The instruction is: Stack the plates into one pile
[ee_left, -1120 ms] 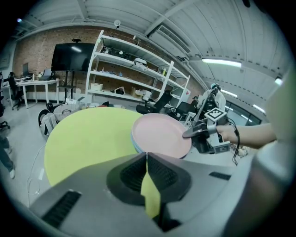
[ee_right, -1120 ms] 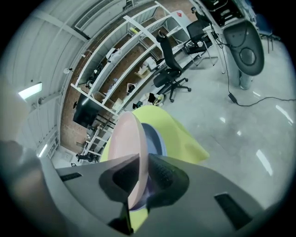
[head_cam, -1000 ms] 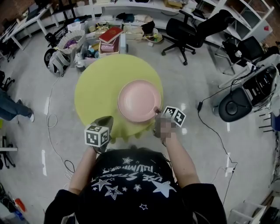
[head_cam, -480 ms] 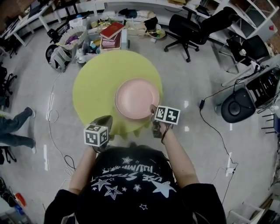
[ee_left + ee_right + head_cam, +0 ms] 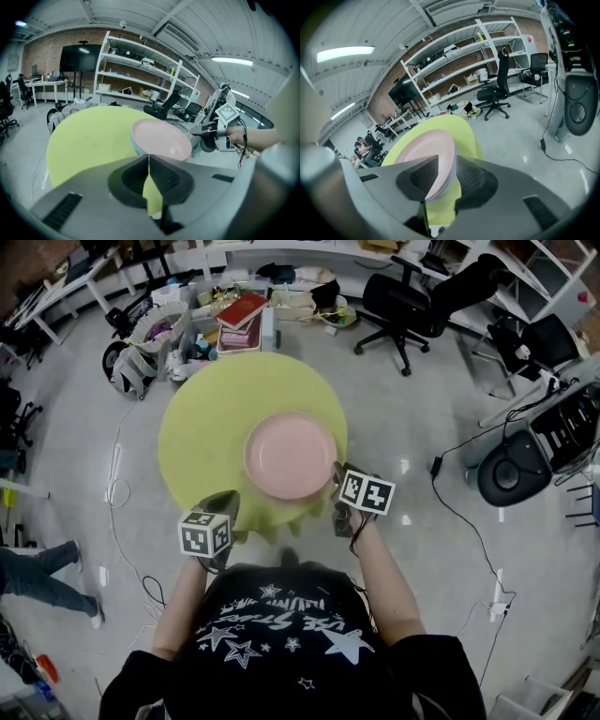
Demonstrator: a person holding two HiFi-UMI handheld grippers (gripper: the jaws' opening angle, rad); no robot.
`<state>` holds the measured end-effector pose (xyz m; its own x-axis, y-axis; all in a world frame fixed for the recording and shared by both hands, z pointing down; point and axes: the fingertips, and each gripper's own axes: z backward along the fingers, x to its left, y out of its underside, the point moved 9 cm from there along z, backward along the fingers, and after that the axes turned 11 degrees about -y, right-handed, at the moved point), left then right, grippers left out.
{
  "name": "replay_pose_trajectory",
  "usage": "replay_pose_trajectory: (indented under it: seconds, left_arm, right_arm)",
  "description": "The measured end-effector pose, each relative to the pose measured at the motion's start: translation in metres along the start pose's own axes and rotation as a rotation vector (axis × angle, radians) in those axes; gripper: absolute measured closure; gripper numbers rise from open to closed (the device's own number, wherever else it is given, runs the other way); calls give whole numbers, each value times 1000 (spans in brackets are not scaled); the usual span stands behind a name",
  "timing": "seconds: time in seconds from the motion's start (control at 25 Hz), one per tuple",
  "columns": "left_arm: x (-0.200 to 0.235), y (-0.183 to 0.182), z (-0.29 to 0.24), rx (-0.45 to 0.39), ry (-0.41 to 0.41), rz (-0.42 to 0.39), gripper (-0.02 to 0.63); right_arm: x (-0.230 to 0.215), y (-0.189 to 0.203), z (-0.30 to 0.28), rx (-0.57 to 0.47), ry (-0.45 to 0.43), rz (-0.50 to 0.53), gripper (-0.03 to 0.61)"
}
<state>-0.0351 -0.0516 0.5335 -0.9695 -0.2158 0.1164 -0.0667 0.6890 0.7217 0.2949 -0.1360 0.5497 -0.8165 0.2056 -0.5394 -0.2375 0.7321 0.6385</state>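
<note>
The pile of plates [image 5: 291,456] sits on the round yellow-green tabletop [image 5: 202,442], towards the side nearest the person and close to its edge. A pink plate [image 5: 161,138] lies on top, with a bluish plate [image 5: 135,144] edge showing beneath it. By the look of it the stacking is done

The right tongs [image 5: 447,161] are opening, and the rim of the pile stands between the two sides with a gap showing on the outer one, so they no longer seem to pinch it. The left tongs [image 5: 149,157] are closed on nothing and hang low at the near edge of the tabletop, apart from the pile

The risk now lies in backing the right tongs away. If they lift or twist before clearing the rim, the lower side could catch the top plate and skew it. A sideways drag might slide the whole pile towards the nearby edge, since smooth plates on a smooth top probably shift easily
</note>
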Motion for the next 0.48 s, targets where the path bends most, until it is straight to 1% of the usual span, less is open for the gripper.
replay_pose_trajectory:
  seconds: [0.12, 0.2, 0.48]
  left_arm:
    - [3, 1, 0, -5, 10, -1, 594]
    - [3, 3, 4, -7, 20, -5, 594]
    - [16, 19, 33, -28, 38, -6, 594]
  right_arm:
    - [-1, 0, 3, -38, 3, 1, 456]
    - [1, 3, 7, -44, 13, 3, 462]
    - [33, 24, 21, -70, 32, 3, 486]
